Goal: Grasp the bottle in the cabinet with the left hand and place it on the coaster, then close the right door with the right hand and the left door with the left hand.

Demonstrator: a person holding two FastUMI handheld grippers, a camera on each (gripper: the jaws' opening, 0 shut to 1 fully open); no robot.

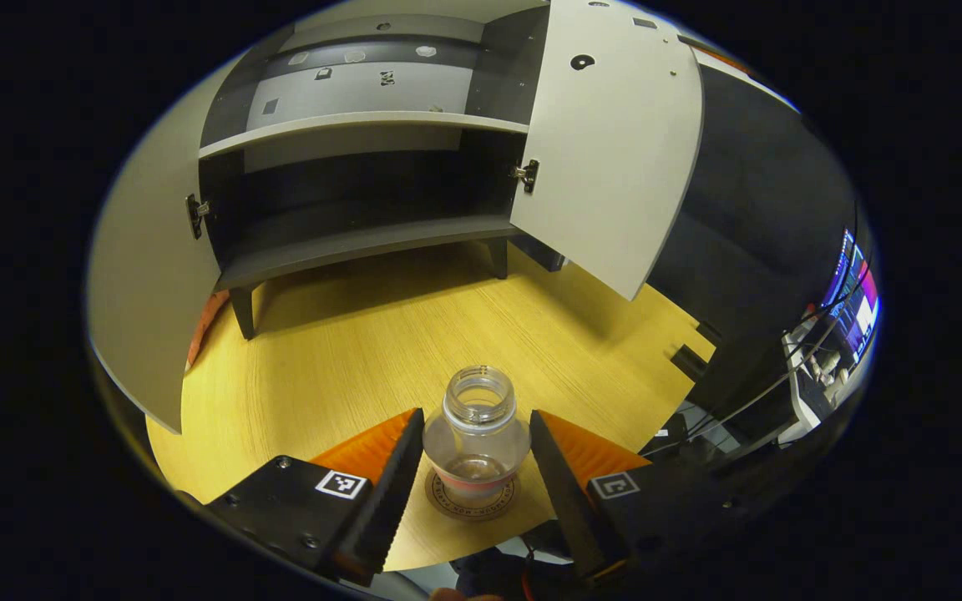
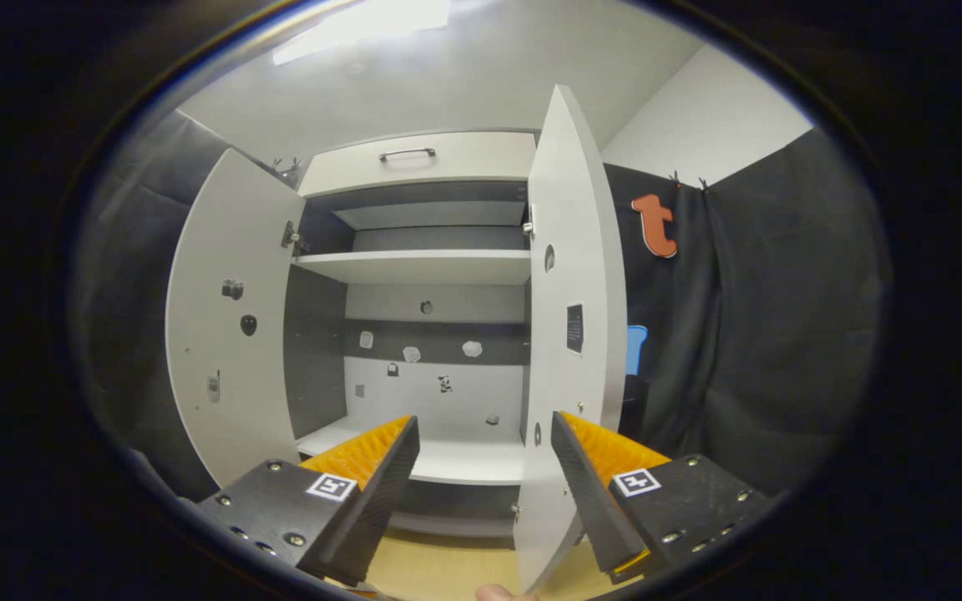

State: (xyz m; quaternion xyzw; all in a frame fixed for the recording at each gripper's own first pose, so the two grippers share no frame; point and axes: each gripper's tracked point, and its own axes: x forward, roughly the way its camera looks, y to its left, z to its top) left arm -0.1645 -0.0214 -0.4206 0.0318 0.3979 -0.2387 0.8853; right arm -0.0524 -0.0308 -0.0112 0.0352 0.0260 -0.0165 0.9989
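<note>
Down near the tabletop's [image 1: 339, 351] front edge, a clear lidless glass bottle [image 1: 476, 434] stands upright on a round coaster [image 1: 471, 501]. The left gripper [image 1: 474, 467] has its jaws spread to either side of the bottle, and whether they touch the glass I cannot tell. Behind it, toward the far edge, the cabinet [image 1: 364, 125] stands on short legs with both doors swung wide. In the right gripper view, the right gripper [image 2: 485, 480] has its jaws spread with nothing between them, facing the cabinet's shelves [image 2: 414, 267]. The right door [image 2: 560, 334] shows nearly edge-on just ahead of its fingers, and the left door [image 2: 230, 334] is open at the left.
</note>
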